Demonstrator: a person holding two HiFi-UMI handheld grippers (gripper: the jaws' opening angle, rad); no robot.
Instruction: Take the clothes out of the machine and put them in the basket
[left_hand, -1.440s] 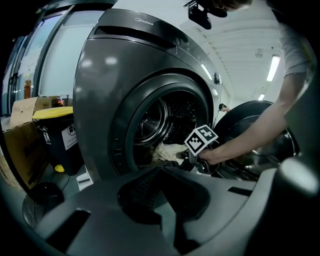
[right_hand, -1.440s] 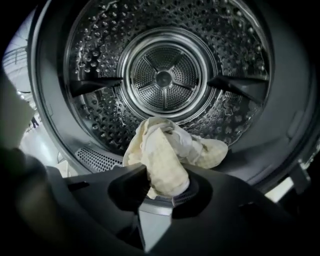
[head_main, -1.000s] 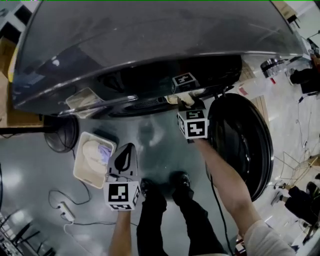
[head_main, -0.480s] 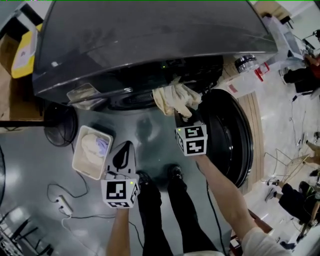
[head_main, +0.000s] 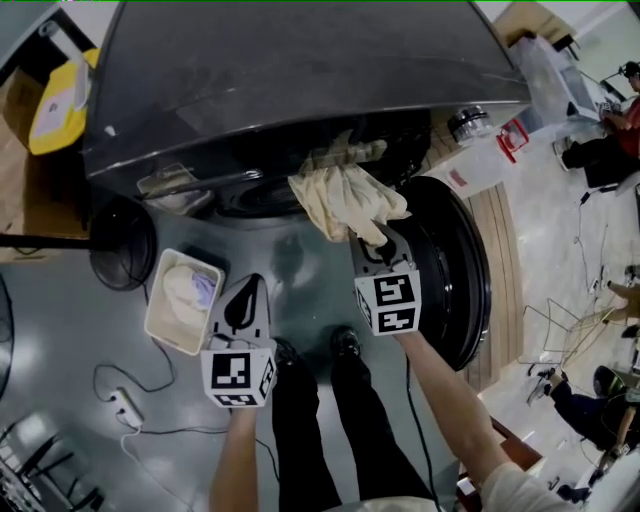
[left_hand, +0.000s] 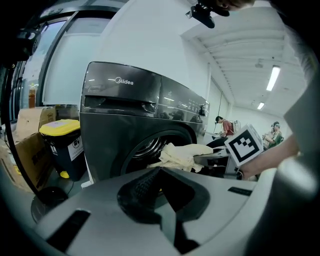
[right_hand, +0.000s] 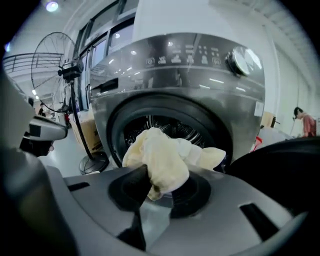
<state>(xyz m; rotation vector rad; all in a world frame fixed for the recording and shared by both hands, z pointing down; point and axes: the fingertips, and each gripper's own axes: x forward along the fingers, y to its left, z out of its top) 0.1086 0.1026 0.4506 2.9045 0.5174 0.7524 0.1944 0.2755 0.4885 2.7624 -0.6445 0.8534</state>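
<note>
Looking down in the head view: a cream cloth (head_main: 345, 195) hangs out of the drum mouth of the dark washing machine (head_main: 300, 80), with its lower end clamped in the right gripper (head_main: 381, 240). The round door (head_main: 455, 270) stands open to the right of that gripper. The left gripper (head_main: 248, 295) is over the floor, apart from the cloth and just beside the basket (head_main: 155, 300). The basket sits on the floor in front of the machine, to the left, and holds pale laundry.

Left gripper view: jaws pressed together, nothing between them. Beyond them are the machine's front and the cloth spilling from the opening, with the right gripper on its end. A yellow-lidded bin (left_hand: 60, 145) stands left of the machine.

Right gripper view: both jaws pinch a fold of the cloth, and the rest trails back over the drum rim. A standing fan (right_hand: 52, 65) is at left.
</note>
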